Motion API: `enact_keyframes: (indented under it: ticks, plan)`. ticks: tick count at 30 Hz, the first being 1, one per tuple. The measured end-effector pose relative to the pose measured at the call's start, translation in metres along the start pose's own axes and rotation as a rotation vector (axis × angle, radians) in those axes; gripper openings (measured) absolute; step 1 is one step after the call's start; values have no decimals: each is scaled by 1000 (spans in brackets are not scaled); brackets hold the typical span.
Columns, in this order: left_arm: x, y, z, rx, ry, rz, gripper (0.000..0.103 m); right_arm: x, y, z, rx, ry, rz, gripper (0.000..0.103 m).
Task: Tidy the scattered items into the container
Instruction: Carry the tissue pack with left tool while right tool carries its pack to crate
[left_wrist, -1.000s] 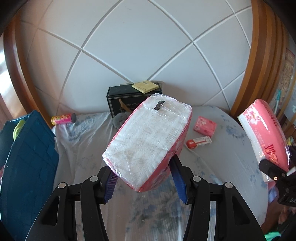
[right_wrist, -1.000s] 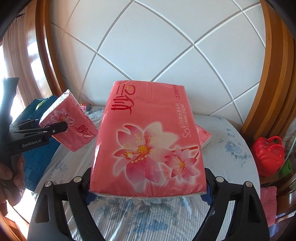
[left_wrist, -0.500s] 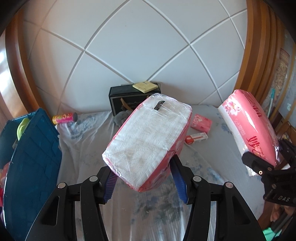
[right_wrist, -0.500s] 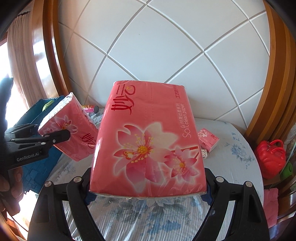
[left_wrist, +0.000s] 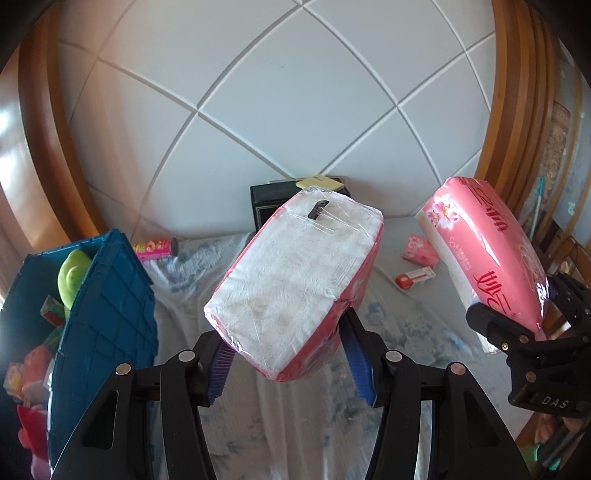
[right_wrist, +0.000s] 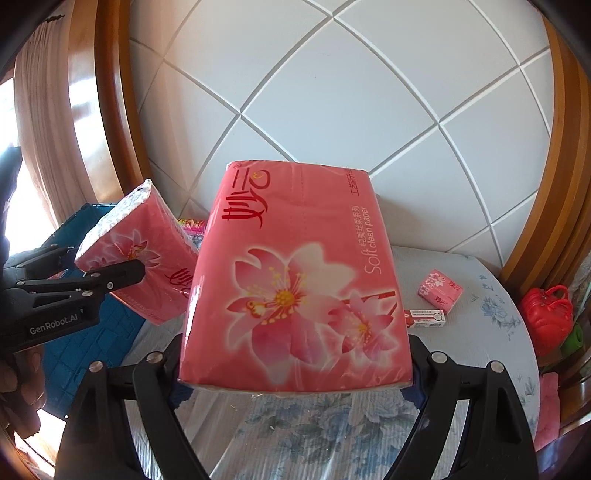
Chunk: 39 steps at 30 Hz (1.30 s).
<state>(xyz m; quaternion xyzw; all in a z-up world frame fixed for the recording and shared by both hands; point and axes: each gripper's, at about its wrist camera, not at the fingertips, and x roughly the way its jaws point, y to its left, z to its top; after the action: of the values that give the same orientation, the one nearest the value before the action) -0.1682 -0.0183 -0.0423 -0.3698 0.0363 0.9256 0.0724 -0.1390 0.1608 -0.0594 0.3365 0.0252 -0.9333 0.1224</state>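
Observation:
My left gripper (left_wrist: 291, 363) is shut on a pink tissue pack (left_wrist: 295, 284), white side up, held above the table. It also shows in the right wrist view (right_wrist: 144, 254). My right gripper (right_wrist: 295, 384) is shut on a second pink flowered tissue pack (right_wrist: 295, 280), also seen in the left wrist view (left_wrist: 484, 254). The blue container (left_wrist: 107, 306) stands at the left with several items inside. A small pink tissue packet (left_wrist: 419, 249), a red-and-white box (left_wrist: 415, 277) and a pink tube (left_wrist: 155, 249) lie on the table.
A black box (left_wrist: 269, 210) with a yellow pad on top stands against the tiled wall. The table (right_wrist: 332, 424) has a flowered cloth under plastic. A red bag (right_wrist: 546, 317) sits off the right edge. Wooden frames flank both sides.
Both grippers have moved left toward the blue container with their tissue packs. The right gripper's pack sits nearer the left one.

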Motion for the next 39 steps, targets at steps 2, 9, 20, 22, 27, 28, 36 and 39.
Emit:
enact_keyframes:
  ticks: [2,9,20,22,27,28,36,39]
  plan:
    - [0,19,1,-9,-6,4,54,5,16,6,-12,-5,3,85]
    - [-6,79,-2,-50,-14,33,54,25,69,23,-50,-9,37,85]
    - [-24,178,-18,-170,-24,127,54,53,171,50,-168,-8,156,85]
    - [-30,197,-23,-192,-29,152,54,57,190,55,-194,-8,182,85]
    - [-43,246,-37,-262,-37,215,54,67,240,66,-262,-10,249,85]
    - [-47,255,-40,-274,-40,227,54,69,250,68,-276,-13,262,85]
    - [-80,321,-64,-375,-71,331,54,73,328,77,-371,-15,364,85]
    - [-92,343,-74,-416,-77,365,54,76,356,79,-405,-13,398,85]
